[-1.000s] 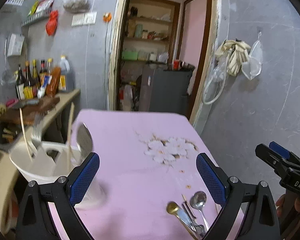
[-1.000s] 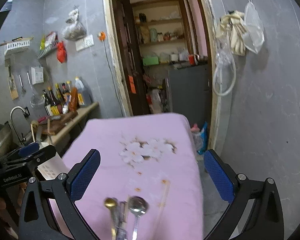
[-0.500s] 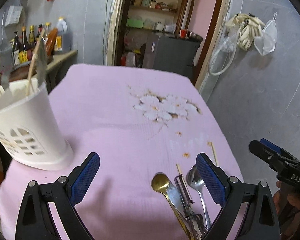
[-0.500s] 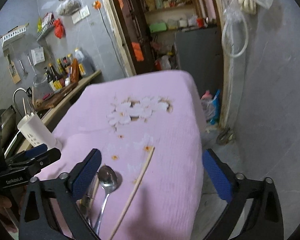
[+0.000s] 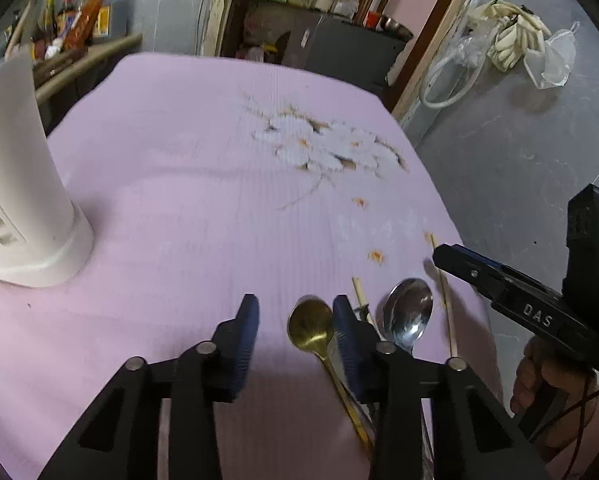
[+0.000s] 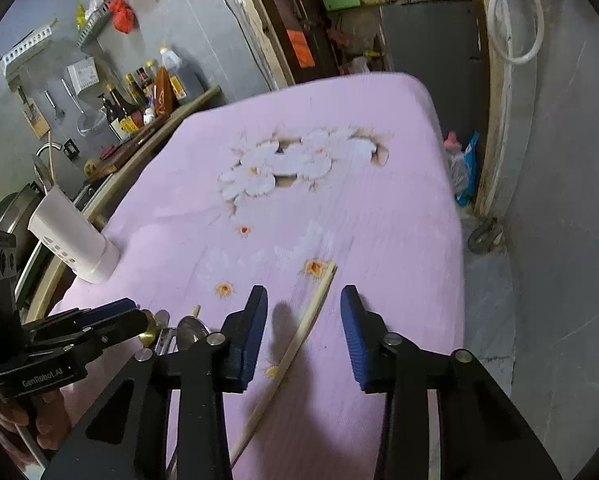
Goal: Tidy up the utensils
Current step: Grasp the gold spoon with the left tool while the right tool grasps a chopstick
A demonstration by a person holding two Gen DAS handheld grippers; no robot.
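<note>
Down in the left wrist view my left gripper hangs low over the pink tablecloth, jaws closing. The gold spoon's bowl lies between its fingers, close to the right one, with no pad pressing it. Right of it lie a silver spoon and a pale chopstick. My right gripper is also closing, and that chopstick lies loose on the cloth between its fingers. The white slotted utensil holder stands at the left edge, also at the left in the right wrist view.
A second short chopstick lies between the two spoons. Behind the table's left side runs a counter with sauce bottles. The table's right edge drops to a grey floor, with a doorway beyond the far end.
Both grippers have dropped toward the table and tipped downward, and both pairs of jaws have narrowed a lot. The utensils now sit at the fingertips.
</note>
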